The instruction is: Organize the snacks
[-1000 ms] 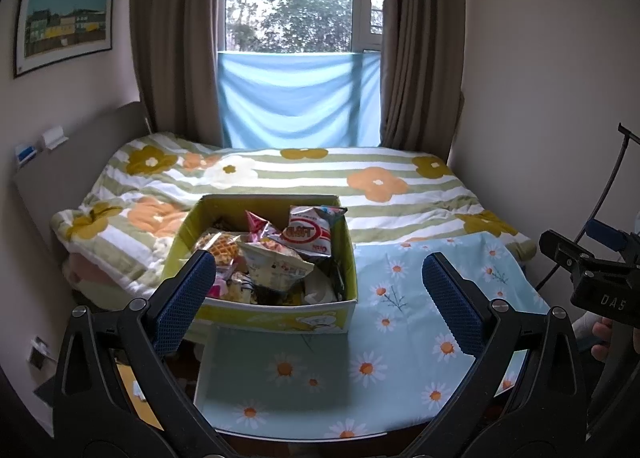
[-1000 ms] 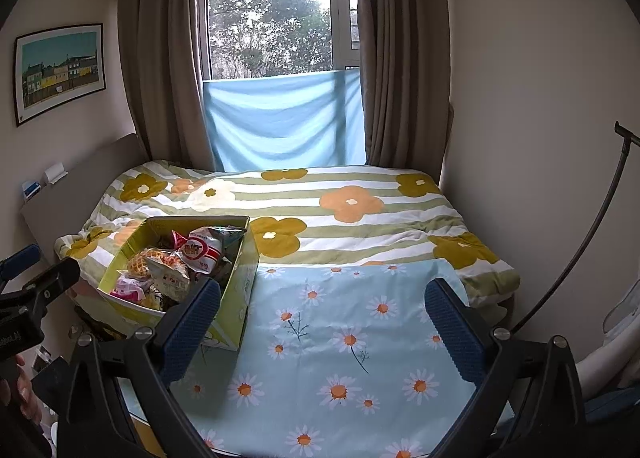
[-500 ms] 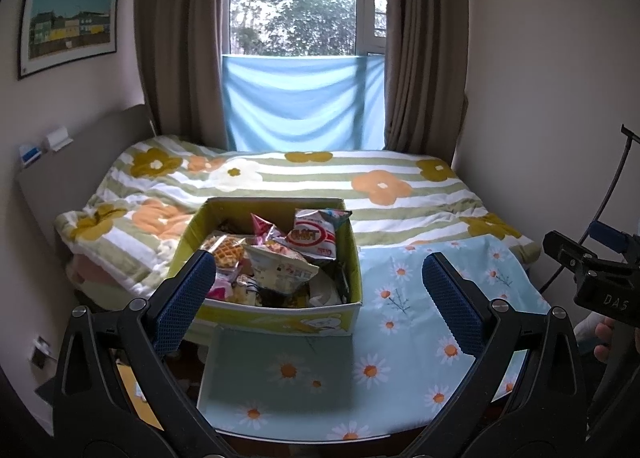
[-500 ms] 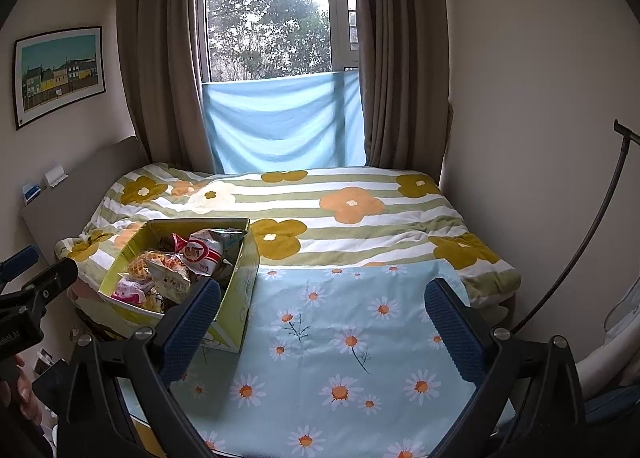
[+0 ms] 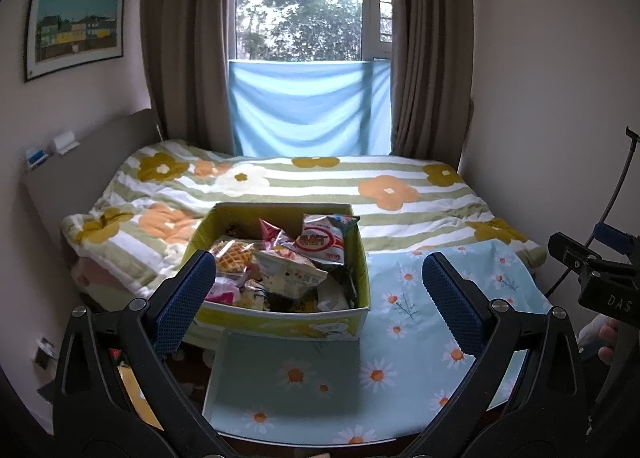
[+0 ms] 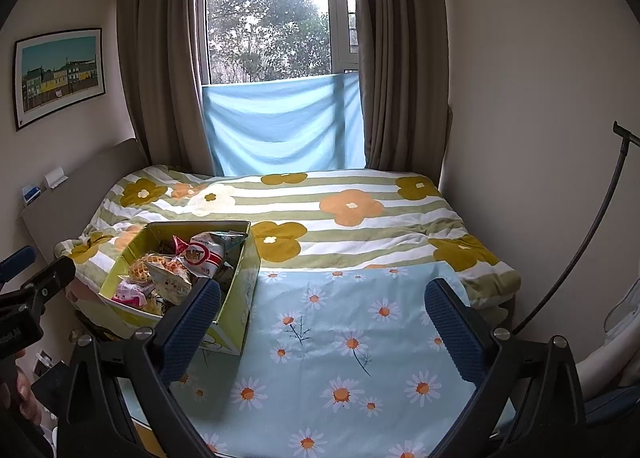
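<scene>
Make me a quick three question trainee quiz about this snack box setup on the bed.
1. True or false: the left gripper is shut on a snack packet.
2. What does the yellow-green snack box rest on? A) the bare floor B) the daisy-print blue cloth C) a window sill
3. Fill in: the red and white snack bag sits ____ the box.

Key: 1 false, both it and the right gripper are open and empty; 2 B; 3 inside.

From my left camera, the yellow box's near wall hides the lowest snack packets, and their print is too small to read. The daisy cloth runs behind my gripper arms at the near edge. A hand at far right is cut off.
</scene>
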